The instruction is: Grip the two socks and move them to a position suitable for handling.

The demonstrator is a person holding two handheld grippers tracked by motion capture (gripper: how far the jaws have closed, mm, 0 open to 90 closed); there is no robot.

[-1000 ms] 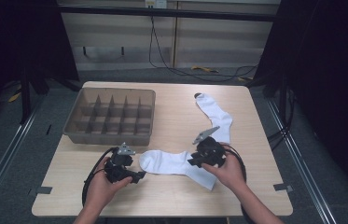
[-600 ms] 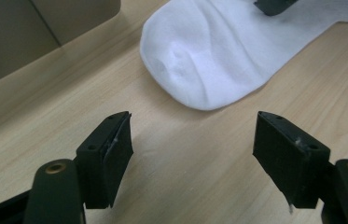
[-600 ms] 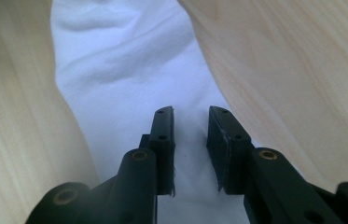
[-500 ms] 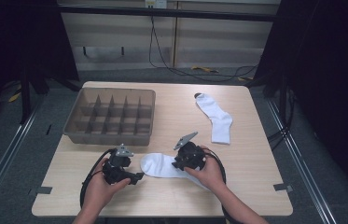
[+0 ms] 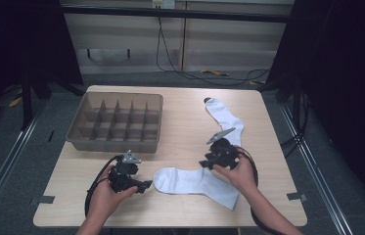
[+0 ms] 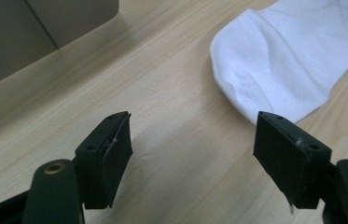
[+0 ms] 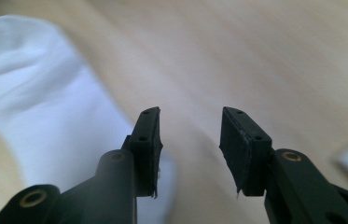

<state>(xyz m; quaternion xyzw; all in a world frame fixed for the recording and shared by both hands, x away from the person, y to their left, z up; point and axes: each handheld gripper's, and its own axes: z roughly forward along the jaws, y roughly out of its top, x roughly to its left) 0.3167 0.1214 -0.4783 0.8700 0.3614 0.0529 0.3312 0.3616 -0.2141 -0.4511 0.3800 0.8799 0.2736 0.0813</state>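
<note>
A white sock (image 5: 190,181) lies flat near the table's front, toe end to the left. My left gripper (image 5: 140,186) rests on the table just left of that toe, open, with bare wood between its jaws. In the left gripper view (image 6: 192,144) the sock's toe (image 6: 283,60) lies ahead to the right. My right gripper (image 5: 204,163) hovers over the sock's right part. Its jaws have just been opening and hold nothing. The right gripper view (image 7: 190,142) has the sock (image 7: 36,93) to the left of the jaws. A second white sock (image 5: 226,117) lies at the back right.
A brown tray (image 5: 116,143) with several empty compartments stands at the back left, and its wall (image 6: 45,23) rises ahead of my left gripper. Bare wood lies between the tray and the socks. The table's front edge is close behind both hands.
My right gripper swung left over the near sock, then came back right with its jaws wider. The sock now lies stretched toward the front right. The left gripper has not moved.
</note>
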